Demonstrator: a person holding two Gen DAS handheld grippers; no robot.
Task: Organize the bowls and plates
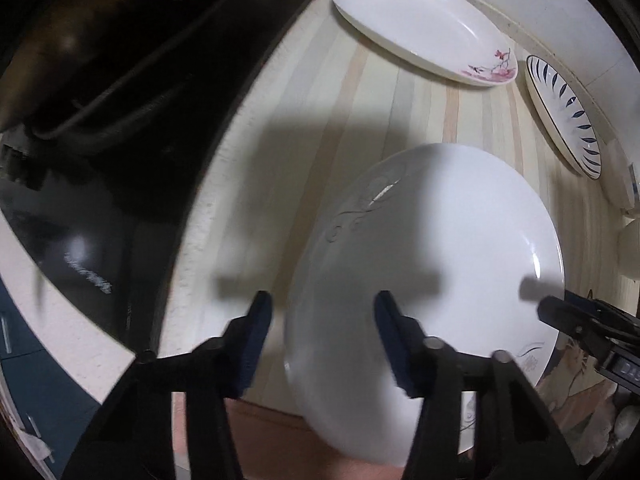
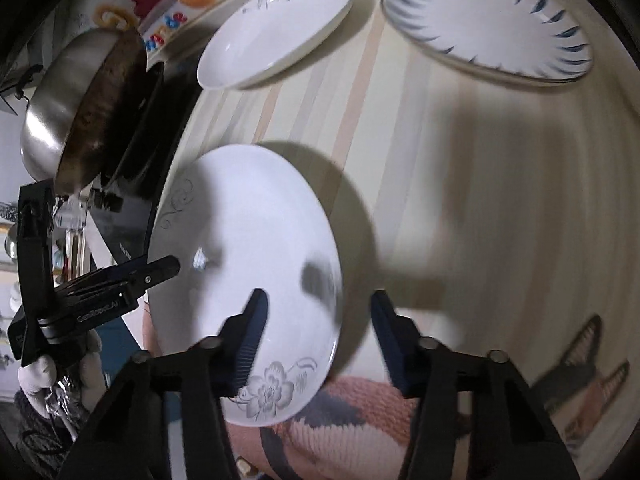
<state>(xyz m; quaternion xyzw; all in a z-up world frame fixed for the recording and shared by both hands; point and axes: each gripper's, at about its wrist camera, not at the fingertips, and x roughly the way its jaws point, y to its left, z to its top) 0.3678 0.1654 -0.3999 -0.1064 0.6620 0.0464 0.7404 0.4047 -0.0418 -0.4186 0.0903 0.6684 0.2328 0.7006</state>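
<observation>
While both of our grippers straddle opposite edges of the large white plate point(image 1: 424, 280), neither pair of pads can be seen pressing on it, so the worst risk is a lopsided pickup. The left gripper point(image 1: 324, 340) has one finger point(image 1: 256, 328) outside the plate's left rim and the other over its face; the right gripper point(image 2: 320, 340) does the same at the right rim, jaws partly open with the rim in the gap. If one side bites before the other, we judge the glazed plate could skid across the striped counter point(image 1: 360, 100) or tip off its near edge, where part of it already seems to overhang a patterned cloth point(image 2: 352, 420). Thin rims give the pads little to hold, so a shallow bite may slip. Around us, a pink-flowered plate point(image 1: 420, 20) lies at the far side and a blue-leaf plate point(image 1: 564, 112) far right, both well apart from ours. At the left sits a black cooktop point(image 1: 132, 220) with a steel pan point(image 2: 68, 120) on it, close enough to knock if we swing left. No bowl is in view.
</observation>
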